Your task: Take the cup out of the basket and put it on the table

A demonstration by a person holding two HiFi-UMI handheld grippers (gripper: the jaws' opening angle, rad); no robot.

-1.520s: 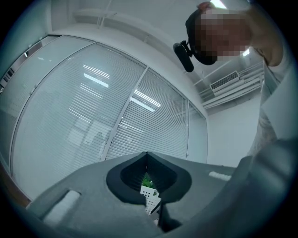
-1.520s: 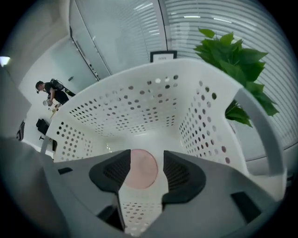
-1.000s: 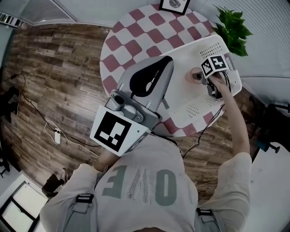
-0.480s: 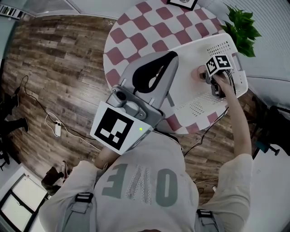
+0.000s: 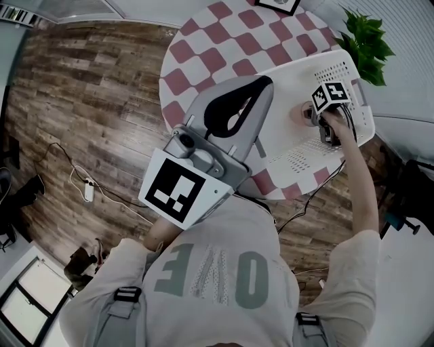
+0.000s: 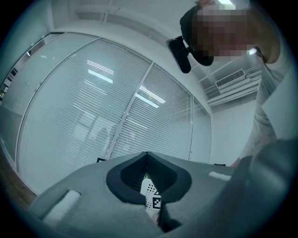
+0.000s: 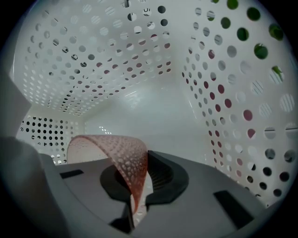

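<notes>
The right hand-held gripper [image 7: 143, 163] points steeply down into a white perforated plastic basket [image 7: 223, 93]. Its jaws have just been closing and now pinch the thin wall of a pink translucent cup with pale dots [image 7: 107, 148]. One jaw sits inside the rim and the other outside it. The cup is inside the basket, with the perforated walls rising on all sides of it. Whether its base rests on the basket floor cannot be told. In the head view the gripper's marker cube [image 5: 331, 95] sits above the cup, and the person's right arm [image 5: 359, 183] reaches in from below.

The left hand-held gripper [image 6: 147, 155] is held roughly level in front of the person's chest. Its jaw tips meet with nothing gripped, and it points across towards the basket.

The basket stands on the right side of a round worktop covered in a red-and-white chequered cloth [image 5: 217, 41]. A green leafy plant [image 5: 369, 44] stands just beyond the basket, and a dark-framed picture [image 5: 279, 5] lies at the worktop's far edge. A brown wooden plank floor [image 5: 88, 88] spreads to the left, where a white power strip [image 5: 88, 192] lies with its cable.
</notes>
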